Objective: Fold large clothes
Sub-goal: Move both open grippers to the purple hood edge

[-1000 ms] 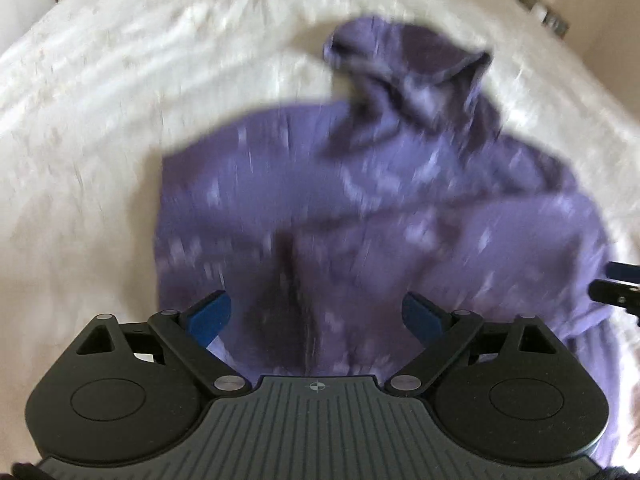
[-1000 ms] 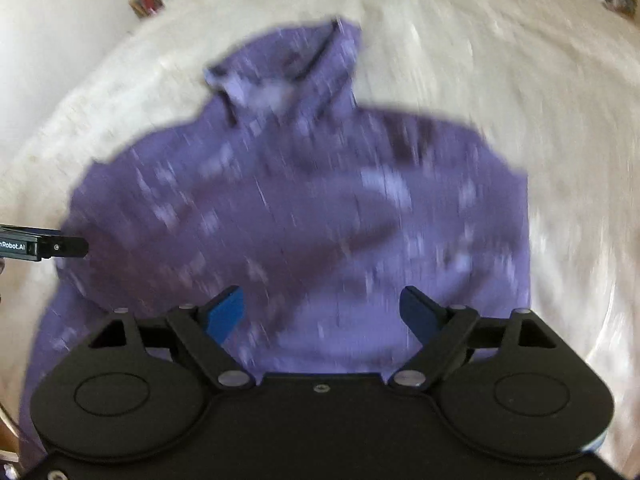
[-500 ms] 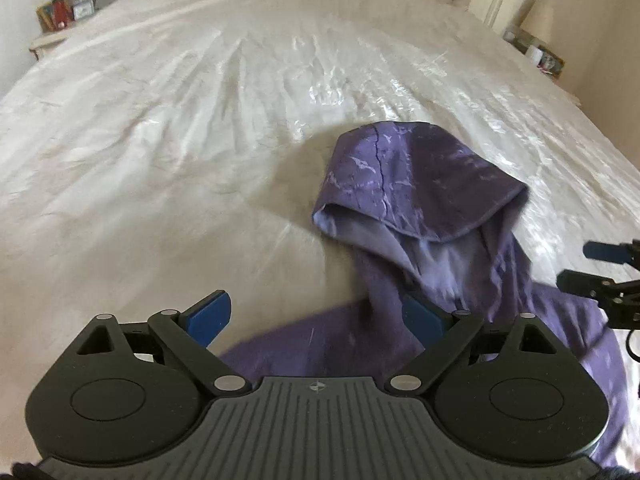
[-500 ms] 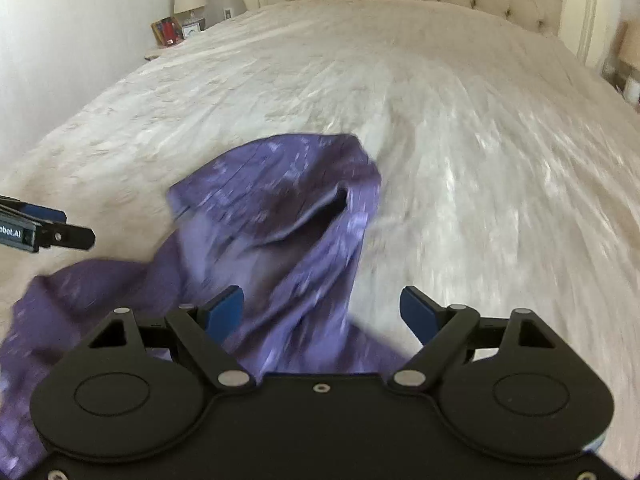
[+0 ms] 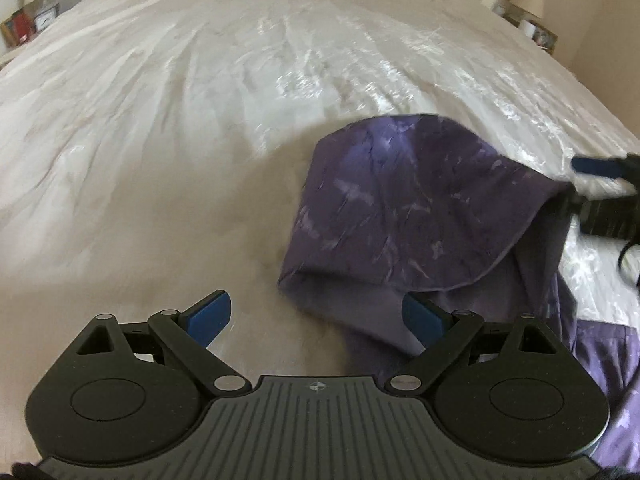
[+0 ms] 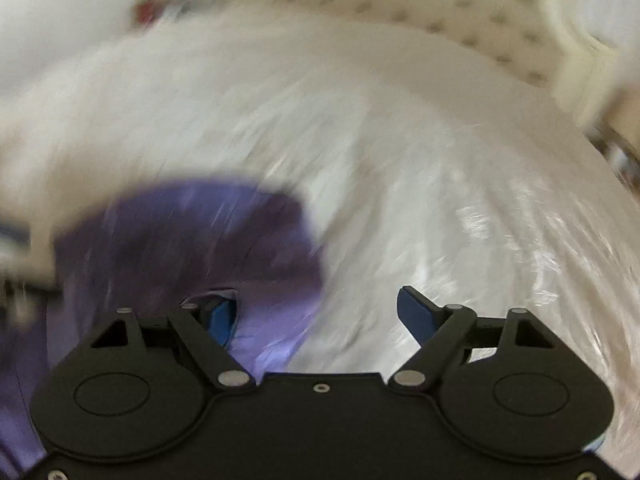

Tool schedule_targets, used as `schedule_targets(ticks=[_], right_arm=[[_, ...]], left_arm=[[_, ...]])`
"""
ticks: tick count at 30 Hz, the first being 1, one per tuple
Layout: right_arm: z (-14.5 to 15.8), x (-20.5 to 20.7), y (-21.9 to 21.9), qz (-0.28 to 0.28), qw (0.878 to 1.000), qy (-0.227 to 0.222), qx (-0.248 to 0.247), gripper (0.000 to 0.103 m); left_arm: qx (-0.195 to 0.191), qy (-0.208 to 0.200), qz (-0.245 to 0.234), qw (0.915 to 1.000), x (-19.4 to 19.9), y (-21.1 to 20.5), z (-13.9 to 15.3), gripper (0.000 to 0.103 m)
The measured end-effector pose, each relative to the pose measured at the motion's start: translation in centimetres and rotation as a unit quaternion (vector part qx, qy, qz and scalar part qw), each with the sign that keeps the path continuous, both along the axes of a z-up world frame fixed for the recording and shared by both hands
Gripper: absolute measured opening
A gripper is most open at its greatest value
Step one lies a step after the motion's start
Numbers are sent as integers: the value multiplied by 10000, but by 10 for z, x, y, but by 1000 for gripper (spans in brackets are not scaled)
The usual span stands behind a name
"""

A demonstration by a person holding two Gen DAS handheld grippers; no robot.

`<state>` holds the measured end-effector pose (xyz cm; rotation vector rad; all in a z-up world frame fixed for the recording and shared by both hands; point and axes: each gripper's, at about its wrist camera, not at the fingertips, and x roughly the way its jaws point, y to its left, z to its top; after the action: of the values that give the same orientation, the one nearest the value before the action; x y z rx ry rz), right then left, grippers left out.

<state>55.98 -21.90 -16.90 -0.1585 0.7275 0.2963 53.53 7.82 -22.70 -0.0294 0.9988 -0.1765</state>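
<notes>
A cream bedspread (image 5: 192, 128) covers the bed. On it lies the purple hoodie (image 5: 404, 208), hood spread toward the headboard (image 6: 460, 12), right of the left hand-held gripper (image 5: 316, 316). That gripper's blue fingers stand wide apart, holding nothing, one tip over the hood's opening. The right hand-held gripper (image 6: 316, 312) is spread too; its view is blurred, but hood fabric seems to lie against its left finger (image 6: 221, 318).
</notes>
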Motion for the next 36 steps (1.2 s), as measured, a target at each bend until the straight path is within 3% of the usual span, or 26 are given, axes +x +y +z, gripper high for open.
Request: schedule_targets(ticks=[2, 5, 8, 11, 17, 24, 30, 33, 36], right_arm=[[8, 3, -29, -602, 9961, 8, 642, 84], [-5, -1, -59, -1042, 9880, 329, 1095, 84], [-34, -6, -76, -1137, 9822, 861, 1224, 85], [-57, -12, -83, -1073, 9831, 1124, 967, 85], [-72, -17, -94, -1120, 9796, 1247, 1109, 89], [-47, -37, -99, -614, 9814, 1267, 1304, 90], [-22, -69, -96, 74, 9838, 1042, 1458, 90], [-17, -70, -93, 47, 9826, 980, 1575, 90], [-20, -66, -89, -51, 9816, 991, 1630, 90]], left_arm=[[-33, -128, -50, 9999, 4, -3, 3, 93], [-19, -277, -88, 9996, 8, -7, 4, 93], [139, -210, 46, 9997, 14, -7, -5, 93], [271, -19, 337, 9991, 18, 5, -20, 93], [0, 124, 352, 9993, 9, 35, -34, 95], [-268, -35, -155, 9995, -23, 53, -6, 94], [-416, -224, 53, 9989, -45, 60, 16, 94], [-510, -389, 705, 9954, -45, 69, 22, 94], [-824, -676, 715, 9917, -42, 53, 40, 94]])
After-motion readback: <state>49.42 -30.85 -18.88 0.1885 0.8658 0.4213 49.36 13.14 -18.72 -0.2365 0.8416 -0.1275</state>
